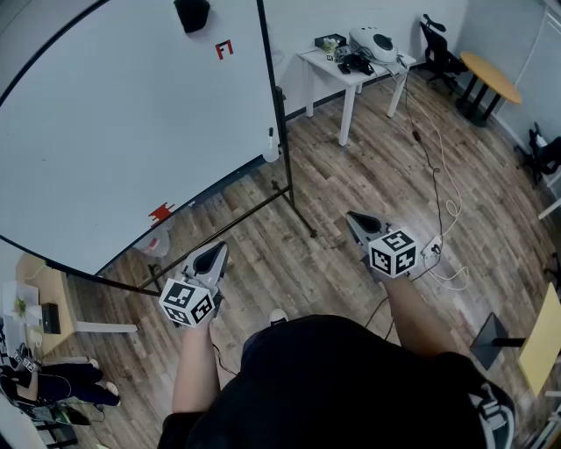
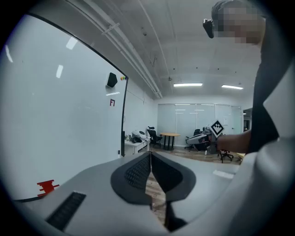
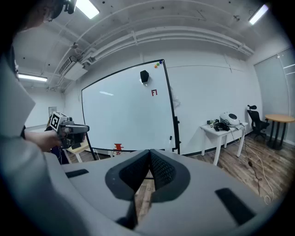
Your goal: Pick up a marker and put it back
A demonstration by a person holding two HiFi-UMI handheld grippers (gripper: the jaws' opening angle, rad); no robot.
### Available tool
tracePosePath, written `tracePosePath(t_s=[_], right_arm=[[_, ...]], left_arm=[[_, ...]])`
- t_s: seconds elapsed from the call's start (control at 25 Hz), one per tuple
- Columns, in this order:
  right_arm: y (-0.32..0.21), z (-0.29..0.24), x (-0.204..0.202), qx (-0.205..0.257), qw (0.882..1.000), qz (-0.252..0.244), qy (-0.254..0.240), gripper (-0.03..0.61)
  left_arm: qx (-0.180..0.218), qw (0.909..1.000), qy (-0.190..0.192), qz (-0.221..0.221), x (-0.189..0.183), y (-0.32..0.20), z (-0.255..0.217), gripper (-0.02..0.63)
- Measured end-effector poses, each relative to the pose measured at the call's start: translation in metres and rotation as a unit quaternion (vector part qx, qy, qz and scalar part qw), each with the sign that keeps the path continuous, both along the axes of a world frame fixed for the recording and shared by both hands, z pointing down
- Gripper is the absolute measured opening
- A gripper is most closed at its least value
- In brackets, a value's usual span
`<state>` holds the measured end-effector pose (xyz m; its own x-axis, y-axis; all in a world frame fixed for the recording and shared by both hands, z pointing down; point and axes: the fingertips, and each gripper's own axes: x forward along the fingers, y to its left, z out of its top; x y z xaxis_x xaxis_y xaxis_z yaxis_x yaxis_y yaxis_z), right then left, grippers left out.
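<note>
Plainly pre-grasp: no marker in either gripper

Stands on the wooden floor (image 1: 351, 175) facing a whiteboard (image 1: 114, 114) that fills the upper left of the head view. Holds the left gripper (image 1: 213, 256) low and left of centre, and the right gripper (image 1: 358, 224) right of centre at about the same height. Points both toward the board, dipped a little. Shows, in each gripper's own view, the dark pads (image 2: 136, 173) pressed tip to tip with only floor in the gap below — jaws together on both sides, clamped on nothing.

Cannot make out a marker for certain anywhere. Likeliest spot, as a judgement: the small red thing (image 1: 161, 212) at the board's lower edge, in the lower left of the frame. Sits up and left of the left gripper's tips, well apart from both grippers. Too small to tell whether marker, clip or magnet. Same for the black lump (image 1: 191, 14) at the board's top edge and the pale piece (image 1: 270, 145) at its right edge.

Reads as the very first step: approach, with pick-up and return both undone. Next calls for stepping in toward the board's lower edge, settling which small thing is the marker, and choosing one gripper — the left looks nearer to the red thing. Then: spread those jaws before arrival, line the pads across the marker's barrel rather than along it, and close only once the barrel sits between them. Worth noting the resting place beforehand, since putting back means the same spot.
</note>
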<state>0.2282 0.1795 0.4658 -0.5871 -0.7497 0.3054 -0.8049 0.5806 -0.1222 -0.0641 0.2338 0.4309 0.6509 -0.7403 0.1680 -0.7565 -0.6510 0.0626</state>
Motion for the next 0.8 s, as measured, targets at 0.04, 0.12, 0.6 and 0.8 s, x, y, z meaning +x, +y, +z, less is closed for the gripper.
tracePosePath(t_s=[0.04, 0.12, 0.6, 0.8], right_arm=[[0.001, 0.000, 0.001, 0.000, 1.000, -0.001, 0.000, -0.003], [0.003, 0.000, 0.004, -0.001, 1.000, -0.002, -0.001, -0.003], [-0.015, 0.002, 0.015, -0.007, 1.000, 0.011, -0.015, -0.003], [-0.035, 0.009, 0.008, -0.012, 1.000, 0.009, -0.010, -0.003]], left_arm=[[0.001, 1.0000, 0.000, 0.001, 0.002, 0.000, -0.002, 0.014], [0.004, 1.0000, -0.001, 0.003, 0.006, 0.001, -0.004, 0.014], [0.006, 0.9999, -0.010, 0.006, 0.017, -0.012, -0.009, 0.014], [0.010, 0.9995, -0.004, 0.030, 0.022, -0.027, -0.006, 0.014]])
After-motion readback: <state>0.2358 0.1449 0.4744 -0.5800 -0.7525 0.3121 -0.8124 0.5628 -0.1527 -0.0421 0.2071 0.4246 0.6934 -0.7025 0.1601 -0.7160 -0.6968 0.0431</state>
